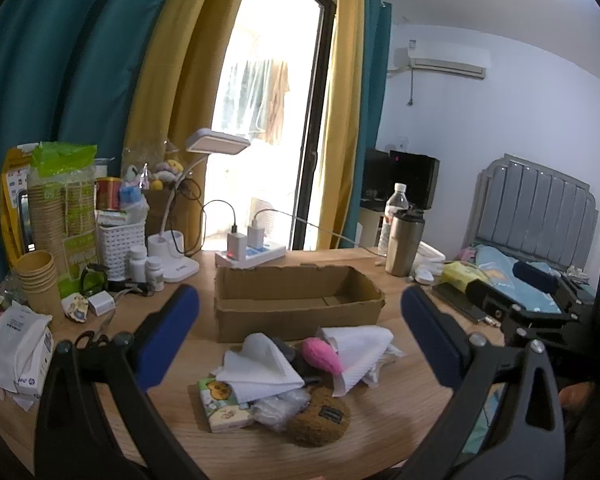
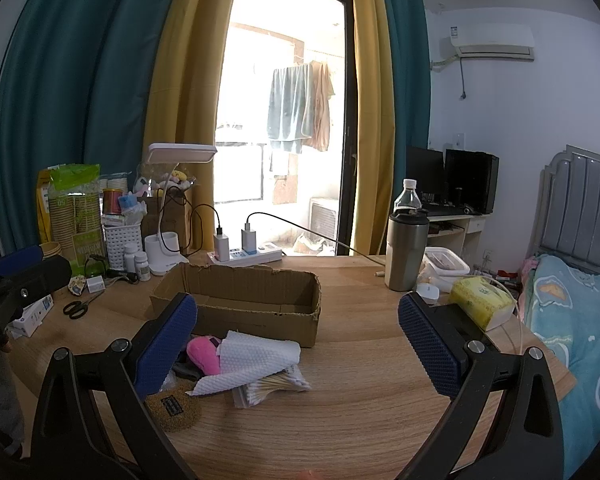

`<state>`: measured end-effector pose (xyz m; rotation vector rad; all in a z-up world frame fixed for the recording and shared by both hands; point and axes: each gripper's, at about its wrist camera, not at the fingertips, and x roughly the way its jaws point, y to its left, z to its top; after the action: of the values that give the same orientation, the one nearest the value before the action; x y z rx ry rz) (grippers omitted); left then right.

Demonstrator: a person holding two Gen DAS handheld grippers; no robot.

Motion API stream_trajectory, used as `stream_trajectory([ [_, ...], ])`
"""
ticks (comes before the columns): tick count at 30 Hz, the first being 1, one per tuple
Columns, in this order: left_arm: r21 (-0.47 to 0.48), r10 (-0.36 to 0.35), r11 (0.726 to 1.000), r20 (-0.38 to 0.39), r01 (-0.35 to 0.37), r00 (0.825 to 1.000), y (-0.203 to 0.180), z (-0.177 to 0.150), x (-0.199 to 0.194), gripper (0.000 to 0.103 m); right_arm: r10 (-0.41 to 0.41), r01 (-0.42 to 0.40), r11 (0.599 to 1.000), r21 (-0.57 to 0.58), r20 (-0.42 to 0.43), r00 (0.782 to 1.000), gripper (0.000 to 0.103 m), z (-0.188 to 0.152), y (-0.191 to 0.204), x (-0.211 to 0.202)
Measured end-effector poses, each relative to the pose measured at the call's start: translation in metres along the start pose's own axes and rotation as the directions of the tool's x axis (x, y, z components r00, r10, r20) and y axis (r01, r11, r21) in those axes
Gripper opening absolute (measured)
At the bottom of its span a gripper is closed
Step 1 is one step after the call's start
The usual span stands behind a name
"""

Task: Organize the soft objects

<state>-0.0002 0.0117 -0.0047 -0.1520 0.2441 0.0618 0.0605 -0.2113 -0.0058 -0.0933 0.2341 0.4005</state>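
A pile of soft things lies on the wooden table in front of an empty cardboard box (image 1: 296, 300) (image 2: 240, 300): white cloths (image 1: 360, 352) (image 2: 256, 354), a pink plush (image 1: 322, 356) (image 2: 204, 354), a brown plush (image 1: 320, 416) (image 2: 176, 406), a tissue pack (image 1: 220, 400), a clear bag (image 1: 278, 406) and a bag of cotton swabs (image 2: 272, 386). My left gripper (image 1: 300, 300) is open above the pile. My right gripper (image 2: 298, 306) is open, with the pile by its left finger. The right gripper also shows at the right in the left wrist view.
At the back left stand paper cups (image 1: 38, 280), a white basket (image 1: 122, 244), pill bottles (image 1: 146, 266), a desk lamp (image 1: 216, 142) and scissors (image 2: 76, 308). A power strip (image 1: 252, 254), a steel tumbler (image 2: 406, 248), a water bottle (image 2: 407, 196), a yellow tissue pack (image 2: 480, 300) and a bed (image 2: 580, 320) lie behind and right.
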Motion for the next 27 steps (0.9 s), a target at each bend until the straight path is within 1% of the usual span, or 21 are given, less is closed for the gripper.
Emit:
stream_trajectory([
  [27,0.01,-0.017,1.0,-0.011,0.017,1.0,-0.0072,0.0002,0.0028,0.102,0.001,-0.001,1.0,0.002,-0.003,1.0,0.103,-0.0021,-0.0005,0.0006],
])
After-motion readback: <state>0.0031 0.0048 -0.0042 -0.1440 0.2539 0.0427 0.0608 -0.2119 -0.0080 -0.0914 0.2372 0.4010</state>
